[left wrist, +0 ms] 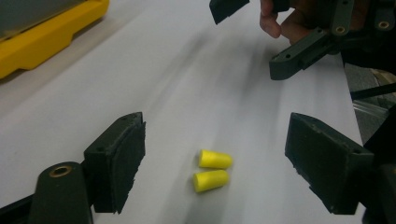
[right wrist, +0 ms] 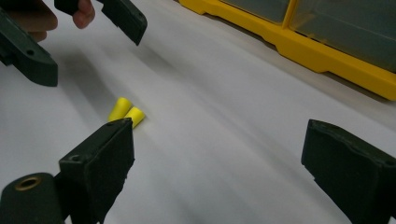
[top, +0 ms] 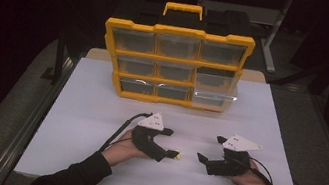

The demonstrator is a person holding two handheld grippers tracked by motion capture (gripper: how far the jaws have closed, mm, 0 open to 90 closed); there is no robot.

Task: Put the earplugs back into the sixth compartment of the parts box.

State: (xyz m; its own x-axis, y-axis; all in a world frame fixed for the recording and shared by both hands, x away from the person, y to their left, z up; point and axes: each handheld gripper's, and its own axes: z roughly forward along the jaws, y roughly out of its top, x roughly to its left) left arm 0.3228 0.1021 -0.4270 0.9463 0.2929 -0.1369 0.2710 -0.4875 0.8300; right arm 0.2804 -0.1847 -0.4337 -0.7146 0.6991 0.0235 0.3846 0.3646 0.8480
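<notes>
Two yellow foam earplugs (left wrist: 213,170) lie side by side on the white table (top: 88,110), seen small in the high view as the earplugs (top: 177,155). My left gripper (top: 170,142) is open, and in its own view the left gripper (left wrist: 217,140) has its jaws wide on either side of the earplugs, not touching them. My right gripper (top: 210,148) faces it from the right, open and empty. In the right gripper view the earplugs (right wrist: 126,112) sit just beyond its left jaw, and the right gripper (right wrist: 219,135) holds nothing.
A yellow organiser (top: 175,66) with clear drawers stands upright at the back of the table, its bottom right drawer (top: 213,96) pulled out a little. Bare table lies between it and the grippers. The table's front edge is close behind the hands.
</notes>
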